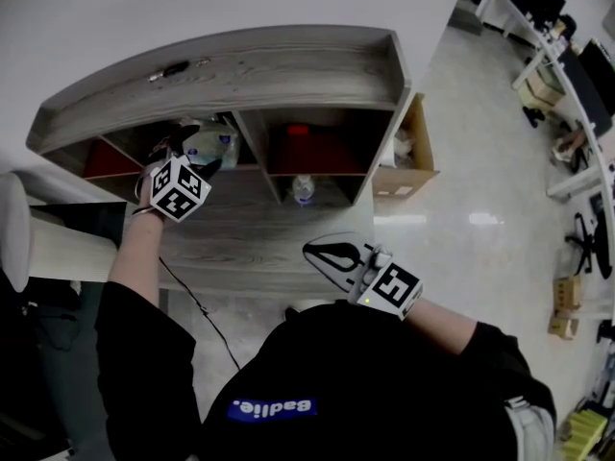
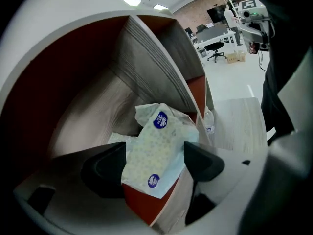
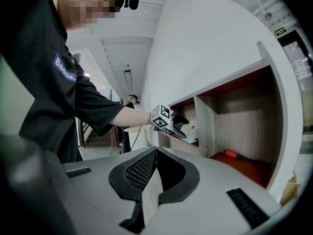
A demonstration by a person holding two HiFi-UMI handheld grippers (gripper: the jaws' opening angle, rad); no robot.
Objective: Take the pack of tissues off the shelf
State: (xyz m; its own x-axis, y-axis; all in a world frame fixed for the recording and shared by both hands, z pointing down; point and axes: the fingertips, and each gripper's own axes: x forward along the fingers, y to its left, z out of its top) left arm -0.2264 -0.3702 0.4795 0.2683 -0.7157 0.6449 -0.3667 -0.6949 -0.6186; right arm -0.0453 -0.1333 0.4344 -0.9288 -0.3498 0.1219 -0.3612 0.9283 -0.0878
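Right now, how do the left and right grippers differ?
The left gripper has its jaws apart around the tissue pack; the right gripper has them together, empty. The left gripper reaches into the shelf; the right gripper hangs short of it. Both carry a marker cube.

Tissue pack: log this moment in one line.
left gripper: open around tissue pack | tissue pack: inside shelf compartment | right gripper: shut, empty

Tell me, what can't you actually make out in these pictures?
Pack of tissues, head view: largely hidden behind the left gripper.
Its blue labels, left gripper view: print too small to read.
Dark bits on the shelf top, head view: too small to identify.
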